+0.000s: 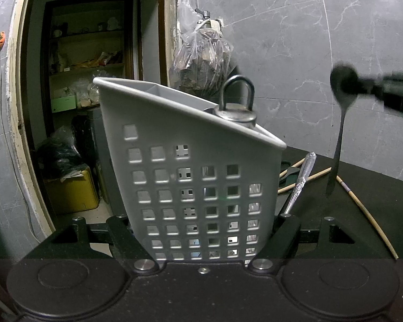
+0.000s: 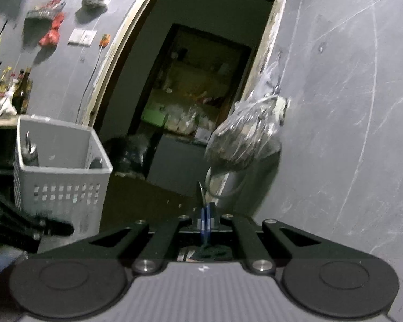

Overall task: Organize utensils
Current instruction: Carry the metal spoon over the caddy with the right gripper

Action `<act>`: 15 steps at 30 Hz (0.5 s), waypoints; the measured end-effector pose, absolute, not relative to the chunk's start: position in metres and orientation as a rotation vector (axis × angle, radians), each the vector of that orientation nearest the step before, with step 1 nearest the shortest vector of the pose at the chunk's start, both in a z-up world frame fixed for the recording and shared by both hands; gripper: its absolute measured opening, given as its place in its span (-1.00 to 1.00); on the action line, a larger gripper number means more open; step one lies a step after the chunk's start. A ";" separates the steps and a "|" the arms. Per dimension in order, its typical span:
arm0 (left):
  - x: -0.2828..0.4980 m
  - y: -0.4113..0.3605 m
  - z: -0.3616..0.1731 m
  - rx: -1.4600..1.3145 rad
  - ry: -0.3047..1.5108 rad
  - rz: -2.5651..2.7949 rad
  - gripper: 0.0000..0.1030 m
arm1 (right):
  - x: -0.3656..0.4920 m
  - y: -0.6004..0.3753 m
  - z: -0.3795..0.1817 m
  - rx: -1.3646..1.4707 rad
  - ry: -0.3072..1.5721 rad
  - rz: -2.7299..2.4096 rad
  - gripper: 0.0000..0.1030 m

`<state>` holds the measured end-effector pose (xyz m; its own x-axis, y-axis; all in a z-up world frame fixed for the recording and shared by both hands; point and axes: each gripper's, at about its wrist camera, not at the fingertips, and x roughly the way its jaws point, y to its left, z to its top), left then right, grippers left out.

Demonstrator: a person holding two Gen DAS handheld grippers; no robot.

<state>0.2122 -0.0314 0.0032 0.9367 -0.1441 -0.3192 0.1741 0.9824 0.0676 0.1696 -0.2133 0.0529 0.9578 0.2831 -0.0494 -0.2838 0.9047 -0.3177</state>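
- My left gripper (image 1: 201, 244) clamps the grey perforated utensil caddy (image 1: 190, 177) from both sides, fingers pressed to its lower walls, keeping it steady on the dark table (image 1: 362, 187).
- My right gripper (image 2: 205, 221) is closed tight on a spoon (image 1: 341, 123); in the left wrist view the spoon hangs bowl-up, handle pointing down, its long axis near vertical, off to the right of the caddy.
- From the right wrist view the caddy (image 2: 59, 161) sits to the left of my right fingers and lower, its open top facing up, so the spoon has to travel left and then drop handle-first (my judgement, not a thing seen).
- The caddy's rim slopes: high on the left, low on the right in the left wrist view, so the low edge is the side nearer the spoon.
- A metal piece with a loop handle (image 1: 236, 104) already stands in the right end, just inside the low rim; the spoon could knock it, so I would aim for the open compartment behind.
- A silver utensil handle (image 1: 301, 179) and wooden chopsticks (image 1: 362, 209) lie on the table beside the caddy, not yet sorted.
- The air above the caddy is free; the marbled wall (image 1: 309, 40) stands well behind.
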 end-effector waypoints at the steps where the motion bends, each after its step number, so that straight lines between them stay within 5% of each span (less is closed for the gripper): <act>1: 0.212 -0.031 0.003 0.095 0.319 -0.163 0.50 | 0.167 -0.214 0.058 -0.320 -0.023 0.289 -0.97; 15: 0.211 -0.029 0.004 0.097 0.320 -0.159 0.49 | 0.169 -0.202 0.122 -0.048 -0.300 0.504 -0.96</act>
<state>0.2109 -0.0294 0.0039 0.9368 -0.1405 -0.3203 0.1711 0.9828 0.0693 0.1687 -0.2021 0.1220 0.8328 0.4827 0.2709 -0.4688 0.8753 -0.1185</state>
